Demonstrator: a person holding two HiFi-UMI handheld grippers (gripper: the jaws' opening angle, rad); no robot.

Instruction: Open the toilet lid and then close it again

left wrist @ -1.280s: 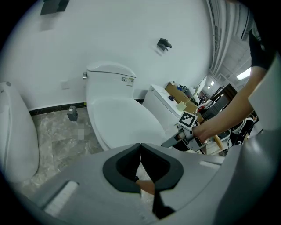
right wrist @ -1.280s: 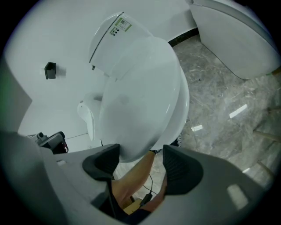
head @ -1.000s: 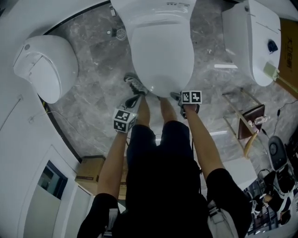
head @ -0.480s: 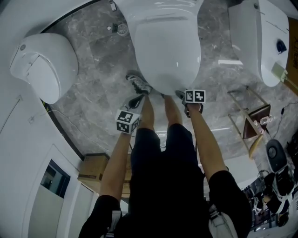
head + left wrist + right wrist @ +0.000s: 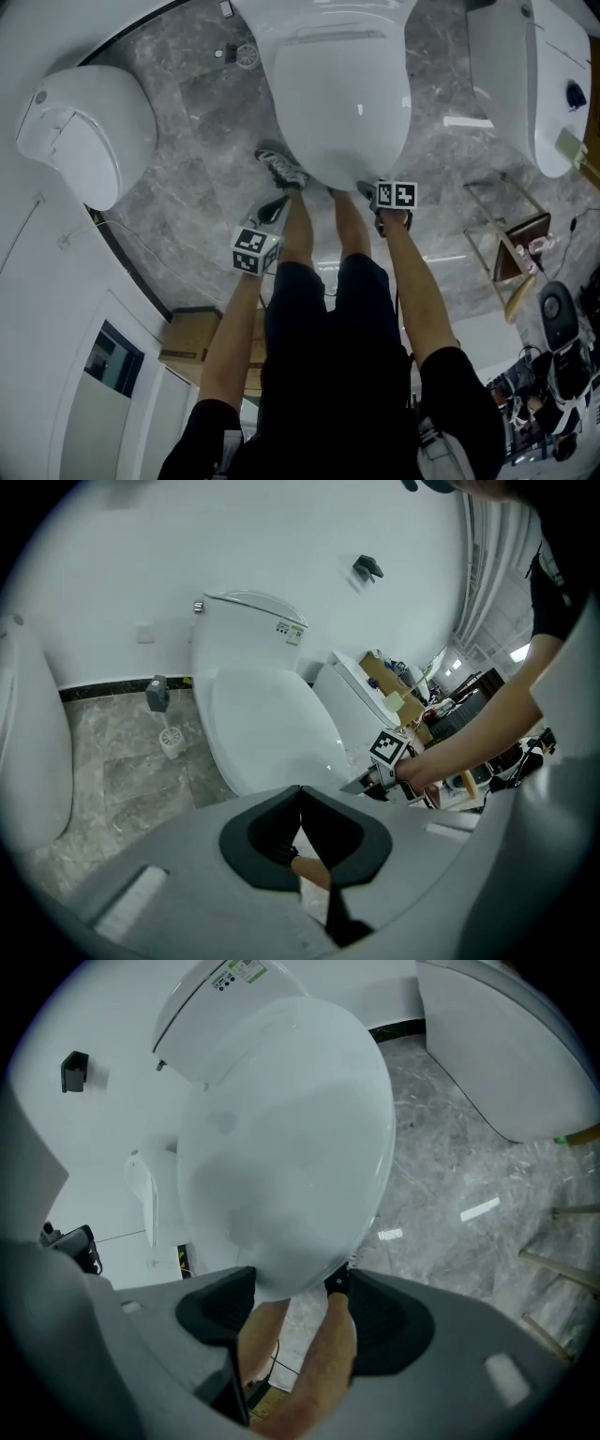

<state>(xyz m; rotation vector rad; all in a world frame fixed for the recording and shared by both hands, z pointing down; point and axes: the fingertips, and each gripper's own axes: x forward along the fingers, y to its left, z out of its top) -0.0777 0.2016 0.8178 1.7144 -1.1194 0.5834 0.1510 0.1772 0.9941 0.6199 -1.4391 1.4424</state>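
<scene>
Head view looks steeply down from well above, with the glossy white oval toilet point(image 5: 337, 94) at 12 o'clock. Left gripper view sits low, facing it from its 7 o'clock. Right gripper view looks down close over its front edge at 5 o'clock. All three share the grey marbled floor point(image 5: 187, 187).

The toilet lid point(image 5: 281, 1147) drops its front rim out of sight behind the right gripper point(image 5: 295, 1302), so whether they touch cannot be told. Beyond the gripper, the tank point(image 5: 211, 1002) is cut off by the top edge, and its label point(image 5: 234, 974) is too small to read.
</scene>
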